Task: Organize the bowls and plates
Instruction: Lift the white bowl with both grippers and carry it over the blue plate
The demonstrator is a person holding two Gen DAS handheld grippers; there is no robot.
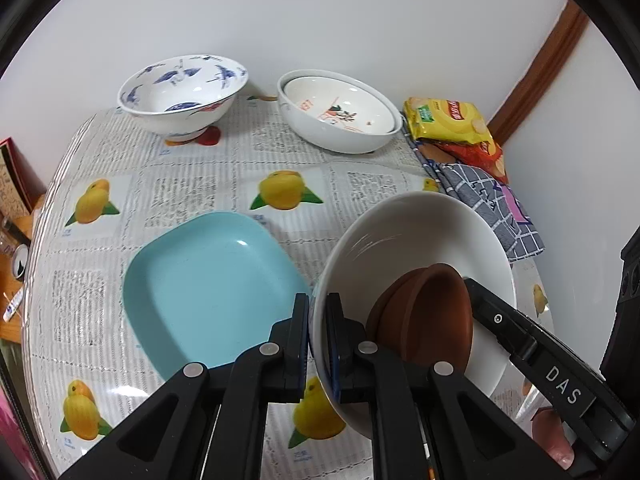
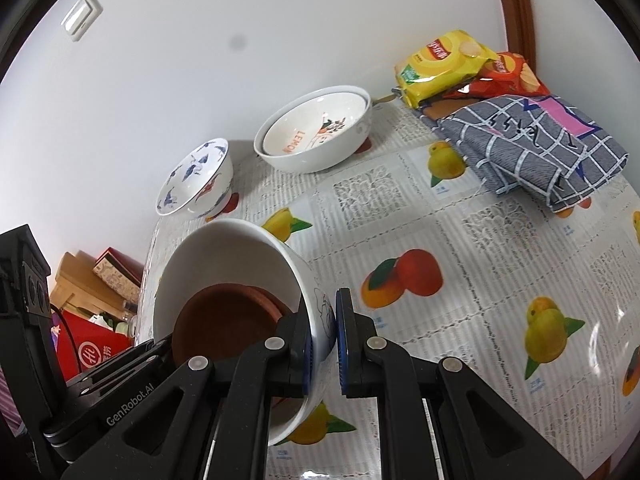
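A white bowl (image 1: 408,236) with small brown dishes (image 1: 424,312) stacked inside is held tilted above the table. My left gripper (image 1: 318,344) is shut on its left rim. My right gripper (image 2: 324,340) is shut on the opposite rim (image 2: 316,312); the brown dishes (image 2: 228,320) show there too. A light blue square plate (image 1: 208,288) lies on the table left of the held bowl. A blue-patterned bowl (image 1: 180,92) and two nested white bowls (image 1: 340,116) stand at the back by the wall.
The table (image 2: 460,240) has a fruit-print cloth. Snack bags (image 2: 444,64) and a folded checked cloth (image 2: 532,148) lie at the back right. Boxes and clutter (image 2: 100,280) sit beyond the left table edge.
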